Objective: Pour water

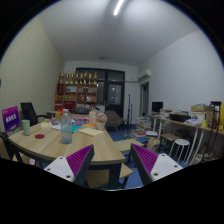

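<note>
**A long approach with nothing yet in hand**

Gripper view: the hand-held gripper (112, 160) is spread, its two purple pads (79, 160) well apart with only air between them. It hangs high and back from the round wooden surface (45, 143), which lies ahead and to the left of the fingers. On that surface stands what looks like a clear water bottle (66, 129), upright, near the middle of the clutter; a red lid or dish (40, 135) lies to its left and a small dark cup (26, 127) farther left. Which vessel is meant to receive the water I cannot tell. Chairs, a shelf (76, 92) against the far wall and a second desk (190, 122) with stools to the right fill the room beyond.

Judged from here, the risks all come from distance and crowding. The bottle is off to one side of the fingers' line, so a straight advance would miss it or clip it with one finger and tip it. Things stand close around it, and a wide-spread finger could sweep a neighbour off the surface. A grip taken too high on a slick bottle may let it slip or swing once tilted, spilling water onto the papers (91, 131) beside it.
</note>
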The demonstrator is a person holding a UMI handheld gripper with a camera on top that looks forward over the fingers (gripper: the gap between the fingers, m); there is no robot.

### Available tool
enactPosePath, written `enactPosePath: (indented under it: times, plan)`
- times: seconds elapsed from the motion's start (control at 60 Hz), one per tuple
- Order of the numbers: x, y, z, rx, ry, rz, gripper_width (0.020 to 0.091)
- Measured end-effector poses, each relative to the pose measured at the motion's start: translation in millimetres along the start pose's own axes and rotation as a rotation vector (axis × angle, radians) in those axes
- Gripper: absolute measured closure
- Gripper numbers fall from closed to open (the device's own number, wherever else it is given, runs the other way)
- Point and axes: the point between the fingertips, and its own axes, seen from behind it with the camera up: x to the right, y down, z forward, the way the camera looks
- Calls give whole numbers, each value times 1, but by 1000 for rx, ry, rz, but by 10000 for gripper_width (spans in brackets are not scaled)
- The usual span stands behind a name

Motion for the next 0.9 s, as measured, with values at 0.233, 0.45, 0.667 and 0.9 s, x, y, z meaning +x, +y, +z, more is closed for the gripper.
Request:
enactPosePath:
  times: [0.233,0.45,0.667,0.9]
  plan:
    - [-54,-29,26,58,-91,10,288]
    - [-162,-42,102,81,-215,-1,287]
    - [-245,-29,184,56,-219,-51,282]
    - [-275,-16,249,40,-163,-56,285]
